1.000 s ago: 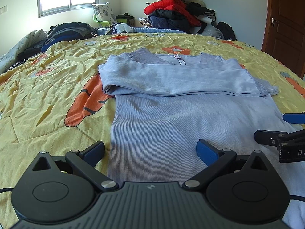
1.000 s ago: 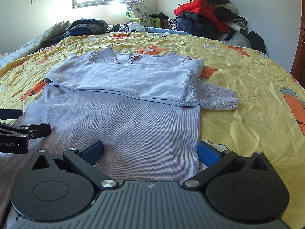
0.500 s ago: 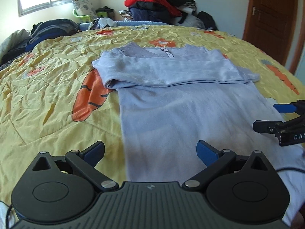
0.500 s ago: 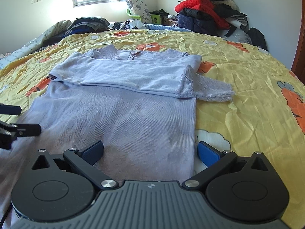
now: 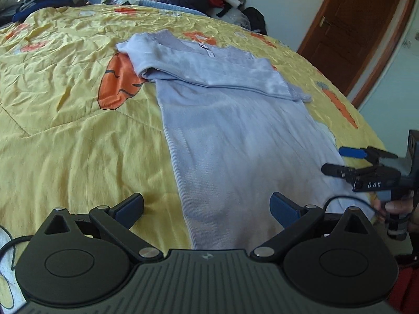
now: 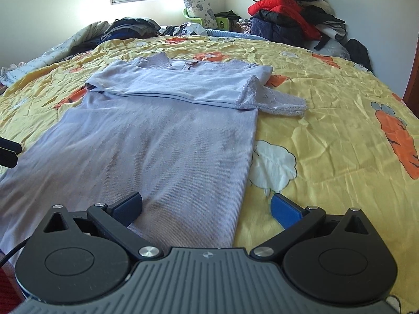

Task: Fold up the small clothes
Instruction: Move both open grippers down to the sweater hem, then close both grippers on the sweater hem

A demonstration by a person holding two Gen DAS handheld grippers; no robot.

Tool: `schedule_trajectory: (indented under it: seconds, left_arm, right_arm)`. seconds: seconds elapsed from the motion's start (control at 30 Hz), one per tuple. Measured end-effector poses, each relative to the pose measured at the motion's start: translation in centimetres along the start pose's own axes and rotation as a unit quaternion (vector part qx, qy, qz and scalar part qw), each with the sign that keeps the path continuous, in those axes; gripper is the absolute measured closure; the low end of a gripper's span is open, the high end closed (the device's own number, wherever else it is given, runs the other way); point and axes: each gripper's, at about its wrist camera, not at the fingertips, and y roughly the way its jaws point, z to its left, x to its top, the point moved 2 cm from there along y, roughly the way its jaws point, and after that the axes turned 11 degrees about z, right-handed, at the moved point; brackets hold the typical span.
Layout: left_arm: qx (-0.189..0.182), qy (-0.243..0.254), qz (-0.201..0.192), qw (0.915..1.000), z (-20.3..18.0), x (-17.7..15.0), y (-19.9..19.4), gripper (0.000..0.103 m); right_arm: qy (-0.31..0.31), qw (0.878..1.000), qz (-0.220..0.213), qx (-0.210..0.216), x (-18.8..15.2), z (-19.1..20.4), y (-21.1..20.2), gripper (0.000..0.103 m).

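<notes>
A light blue top [image 5: 235,136] lies flat on the yellow bedspread [image 5: 65,99], its sleeves folded across the chest; it also shows in the right wrist view [image 6: 162,136]. My left gripper [image 5: 207,206] is open and empty over the garment's near left hem edge. My right gripper [image 6: 207,206] is open and empty over the near right hem edge. The right gripper also shows at the right of the left wrist view [image 5: 337,161], open, above the hem. A lace sleeve end [image 6: 282,103] sticks out past the right side.
The yellow bedspread [image 6: 340,104] has carrot prints. Piles of clothes [image 6: 288,18] and a pillow [image 6: 199,6] sit at the far end of the bed. A brown door [image 5: 358,31] stands at the right. A dark cable [image 5: 7,248] hangs near my left gripper.
Both grippers have drawn back toward the near hem, and the left wrist view has swung to the right. Both stay open and the garment has not moved.
</notes>
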Motion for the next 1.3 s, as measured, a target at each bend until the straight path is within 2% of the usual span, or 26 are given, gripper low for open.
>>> schedule_trajectory:
  seconds: [0.17, 0.33, 0.47, 0.57, 0.7, 0.83, 0.93, 1.07, 1.13, 1.27, 1.3]
  left_arm:
    - [-0.012, 0.045, 0.014, 0.9988, -0.8, -1.1, -0.3, 0.0]
    - [-0.052, 0.054, 0.019, 0.997, -0.6, -1.8, -0.8, 0.0]
    - [-0.108, 0.043, 0.028, 0.9928, 0.3, -2.2, -1.2, 0.0]
    - [-0.144, 0.019, 0.026, 0.9891, 1.2, -2.3, -1.2, 0.0]
    - [-0.181, -0.018, 0.019, 0.9831, 2.1, -2.3, -1.2, 0.0]
    - [-0.219, -0.033, 0.026, 0.9747, 2.5, -2.4, -0.9, 0.0]
    - [-0.234, -0.037, 0.025, 0.9712, 2.5, -2.7, -0.8, 0.0]
    - [-0.262, -0.041, 0.031, 0.9636, 2.4, -2.9, -0.5, 0.001]
    - [-0.28, -0.044, 0.036, 0.9583, 2.4, -3.0, -0.3, 0.001]
    - [-0.297, -0.042, 0.041, 0.9532, 2.0, -3.2, 0.0, 0.001]
    - [-0.297, -0.041, 0.041, 0.953, 1.9, -3.2, 0.1, 0.001]
  right_arm:
    - [0.006, 1.0, 0.003, 0.012, -1.0, -0.5, -1.0, 0.0]
    - [-0.003, 0.999, 0.016, 0.043, -2.0, -1.3, -2.3, 0.0]
    - [-0.015, 0.996, 0.026, 0.086, -3.1, -2.2, -3.6, 0.0]
    - [0.013, 0.989, 0.028, 0.142, -3.7, -3.7, -4.7, 0.0]
    - [0.044, 0.98, 0.037, 0.192, -4.4, -5.2, -5.7, 0.008]
    - [0.054, 0.972, 0.048, 0.226, -4.9, -5.8, -6.2, 0.012]
    - [0.063, 0.963, 0.06, 0.256, -5.5, -6.1, -6.7, 0.015]
    - [0.088, 0.946, 0.065, 0.306, -6.3, -6.7, -6.9, 0.018]
    - [0.111, 0.934, 0.065, 0.334, -6.6, -7.1, -6.6, 0.021]
    - [0.149, 0.911, 0.064, 0.38, -6.6, -7.4, -5.5, 0.03]
    - [0.154, 0.908, 0.064, 0.384, -6.7, -7.3, -5.3, 0.037]
